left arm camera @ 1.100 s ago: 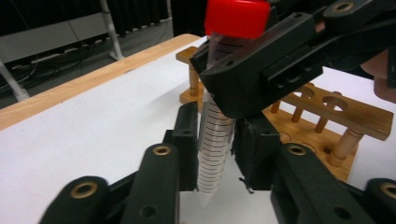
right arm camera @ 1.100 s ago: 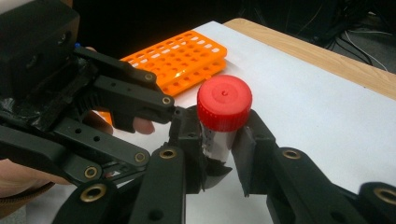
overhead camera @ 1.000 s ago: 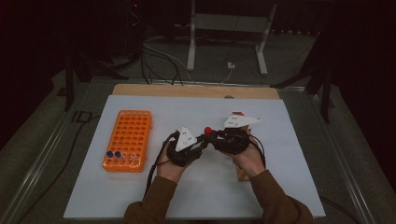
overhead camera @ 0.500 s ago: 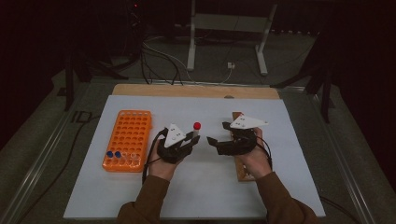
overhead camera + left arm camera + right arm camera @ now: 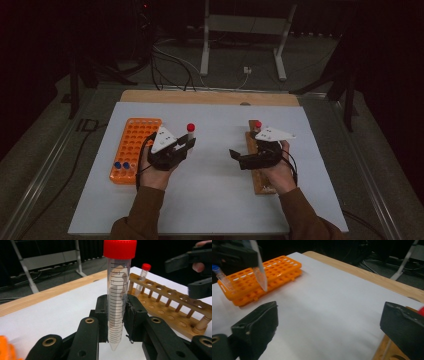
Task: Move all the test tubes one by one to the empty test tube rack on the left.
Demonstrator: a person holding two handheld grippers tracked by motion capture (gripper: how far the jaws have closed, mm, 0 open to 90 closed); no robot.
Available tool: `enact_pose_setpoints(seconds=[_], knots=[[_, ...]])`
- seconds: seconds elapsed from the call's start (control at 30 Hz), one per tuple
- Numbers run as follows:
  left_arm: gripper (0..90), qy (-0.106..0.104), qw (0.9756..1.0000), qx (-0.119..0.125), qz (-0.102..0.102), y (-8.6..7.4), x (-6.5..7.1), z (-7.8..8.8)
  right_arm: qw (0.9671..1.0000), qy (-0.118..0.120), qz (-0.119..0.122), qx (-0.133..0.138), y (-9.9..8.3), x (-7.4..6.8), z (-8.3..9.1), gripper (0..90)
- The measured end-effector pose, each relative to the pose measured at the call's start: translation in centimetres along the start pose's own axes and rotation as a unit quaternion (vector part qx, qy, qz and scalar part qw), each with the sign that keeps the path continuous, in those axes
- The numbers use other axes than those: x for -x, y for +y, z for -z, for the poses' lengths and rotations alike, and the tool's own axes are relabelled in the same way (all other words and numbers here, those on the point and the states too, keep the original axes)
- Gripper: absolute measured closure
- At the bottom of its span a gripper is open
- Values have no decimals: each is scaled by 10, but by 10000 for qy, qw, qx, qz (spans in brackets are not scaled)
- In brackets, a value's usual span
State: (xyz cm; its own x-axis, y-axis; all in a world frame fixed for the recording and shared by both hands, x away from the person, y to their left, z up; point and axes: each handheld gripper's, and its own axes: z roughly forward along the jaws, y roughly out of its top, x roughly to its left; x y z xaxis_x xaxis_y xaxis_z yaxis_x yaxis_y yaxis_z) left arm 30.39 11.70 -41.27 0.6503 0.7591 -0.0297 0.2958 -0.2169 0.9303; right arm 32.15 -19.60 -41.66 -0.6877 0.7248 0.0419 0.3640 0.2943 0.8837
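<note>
A clear tube with a red cap [image 5: 118,297] stands upright between the jaws of my left gripper [image 5: 117,317], which is shut on its lower half. In the high view that left gripper [image 5: 186,146] hovers just right of the orange rack [image 5: 131,145], the tube [image 5: 190,132] rising above it. My right gripper [image 5: 236,158] sits beside the wooden rack [image 5: 261,181]. Its jaws have just been opening and now stand wide, with nothing between the fingers [image 5: 257,326]. Another red-capped tube [image 5: 258,125] stands at the wooden rack's far end.
Two blue-capped tubes [image 5: 121,165] sit in the orange rack's near end. A white sheet [image 5: 215,200] covers the table, with a wooden edge [image 5: 200,97] at the back. Cables and a metal stand [image 5: 240,45] lie on the floor beyond.
The two grippers were together at the middle with the tube between them. The right one let go and drew back right; the left carried the tube leftwards and stood it upright.
</note>
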Motion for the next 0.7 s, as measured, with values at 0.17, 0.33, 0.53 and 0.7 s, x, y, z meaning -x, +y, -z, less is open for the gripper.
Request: enact_pose_setpoints(seconds=[0.17, 0.33, 0.53, 0.7], knots=[[748, 116, 9999, 22, 78, 1, -12, 13, 9999, -80, -41, 61, -4, 5, 5, 0], [748, 269, 9995, 20, 143, 1, -23, 24, 9998, -141, -83, 108, -6, 9, 10, 0], [746, 341, 9992, 50, 226, -1, -36, 39, 9997, -182, -110, 134, -7, 13, 14, 0], [747, 426, 9987, 52, 284, -3, -46, 49, 9995, -226, -154, 169, -9, 17, 18, 0]])
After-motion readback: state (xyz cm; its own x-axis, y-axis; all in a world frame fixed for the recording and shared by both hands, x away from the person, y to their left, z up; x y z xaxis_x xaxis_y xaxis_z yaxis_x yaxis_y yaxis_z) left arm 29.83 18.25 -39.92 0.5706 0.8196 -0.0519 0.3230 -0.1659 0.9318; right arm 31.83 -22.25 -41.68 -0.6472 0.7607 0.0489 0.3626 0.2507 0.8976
